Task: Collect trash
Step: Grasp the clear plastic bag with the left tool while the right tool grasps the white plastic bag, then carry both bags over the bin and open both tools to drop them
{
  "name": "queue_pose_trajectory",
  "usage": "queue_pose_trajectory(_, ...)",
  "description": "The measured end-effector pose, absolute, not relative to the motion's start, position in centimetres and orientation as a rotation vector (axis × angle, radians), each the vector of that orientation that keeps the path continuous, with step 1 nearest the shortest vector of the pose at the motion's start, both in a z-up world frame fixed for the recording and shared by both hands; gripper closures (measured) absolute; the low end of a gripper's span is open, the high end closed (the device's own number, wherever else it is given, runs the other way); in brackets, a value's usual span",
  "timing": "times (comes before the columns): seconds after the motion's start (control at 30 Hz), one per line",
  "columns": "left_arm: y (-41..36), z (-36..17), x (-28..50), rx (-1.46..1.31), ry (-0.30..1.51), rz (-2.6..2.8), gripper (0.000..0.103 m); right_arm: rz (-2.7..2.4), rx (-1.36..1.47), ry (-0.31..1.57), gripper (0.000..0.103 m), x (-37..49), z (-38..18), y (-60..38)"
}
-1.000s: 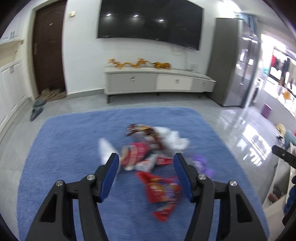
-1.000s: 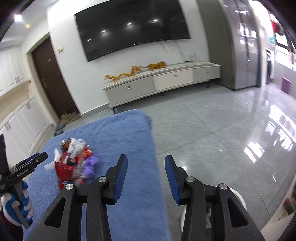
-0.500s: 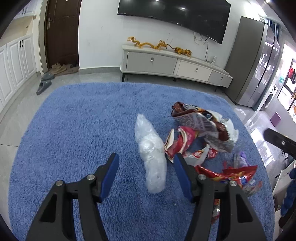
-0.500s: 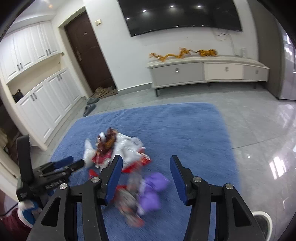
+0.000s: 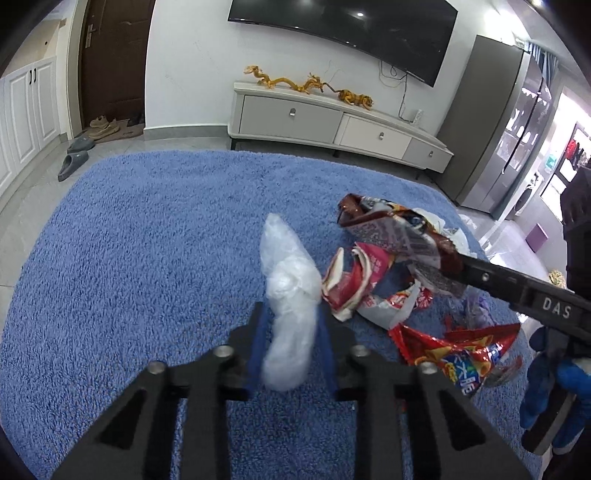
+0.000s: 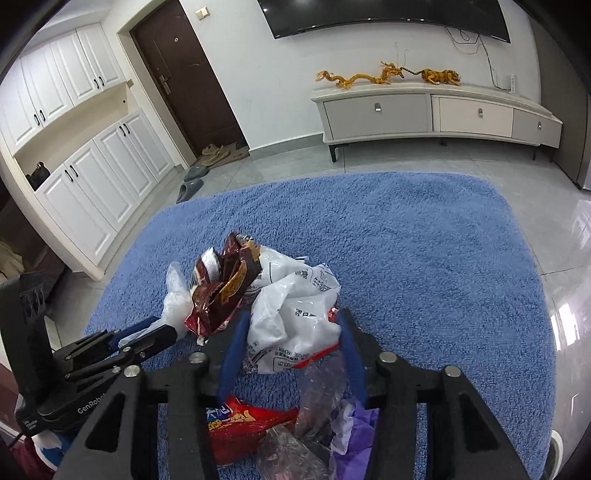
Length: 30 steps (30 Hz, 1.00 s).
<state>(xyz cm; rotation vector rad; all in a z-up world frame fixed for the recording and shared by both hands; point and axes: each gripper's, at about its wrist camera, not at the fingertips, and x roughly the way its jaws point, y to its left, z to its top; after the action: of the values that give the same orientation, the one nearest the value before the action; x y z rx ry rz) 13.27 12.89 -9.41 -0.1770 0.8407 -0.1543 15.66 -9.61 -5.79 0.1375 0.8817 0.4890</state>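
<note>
Left gripper [image 5: 291, 345]: narrowed onto the clear crumpled plastic bag [image 5: 290, 295]; its jaws have just been closing and the blue pads press the bag's lower end from both sides.
Clear crumpled plastic bag: rises out of the left gripper toward 12 o'clock, its far tip over the blue rug [image 5: 147, 258].
Right gripper [image 6: 291, 354]: partly open, jaws just been closing, with the white printed plastic bag [image 6: 295, 317] between the blue pads; whether the pads press it cannot be told.
Near trash, right wrist view: a red snack wrapper [image 6: 243, 417], a clear film scrap [image 6: 317, 398] and a purple wrapper [image 6: 358, 417] lie on the rug under the right gripper, at 6 o'clock from the white bag.
Trash heap: a brown foil snack bag [image 6: 221, 288] stands at 10 o'clock from the white bag, touching it; in the left wrist view a red-and-white wrapper [image 5: 354, 280] lies just at 3 o'clock of the clear bag.
Blue rug: carries all the trash; grey tiled floor [image 6: 406, 162] around it.
Grey slippers [image 5: 74, 160]: on the floor at 10 o'clock, beyond the rug edge.
Low white cabinet [image 5: 332, 122]: against the far wall at 12 o'clock, golden dragon ornaments [image 5: 291, 81] on top.
Dark screen [image 5: 343, 26]: on the wall above the cabinet.
Brown door [image 6: 188, 81]: far, at 11 o'clock.
</note>
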Motion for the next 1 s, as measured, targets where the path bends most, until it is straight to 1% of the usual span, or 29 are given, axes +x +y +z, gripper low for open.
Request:
queue_pose_trajectory(0.03,13.0,-9.3,13.1,-0.175,0.835,-0.155,0.085,0.49,0.136,0.873,0.063,15.5,-5.7,-9.7)
queue_pose_trajectory(0.17,12.9,-8.5,12.1,-0.17,0.806,-0.151,0.088,0.476,0.143,0.821,0.066,14.4,-4.7,-10.6)
queue_pose_trajectory(0.63,12.6,-2.7,7.5,-0.145,0.658,-0.156,0.092,0.415,0.191,0.63,0.067,7.9,1.0,-15.4)
queue_pose_trajectory(0.8,10.7,-0.8,5.6,-0.112,0.625,-0.209,0.092,0.381,0.21,0.576,0.067,4.7,2.0,-18.1)
queue_pose_trajectory(1.0,6.4,0.5,4.0,-0.076,0.609,-0.294,0.092,0.302,0.22,0.53,0.067,1.2,2.8,-22.9)
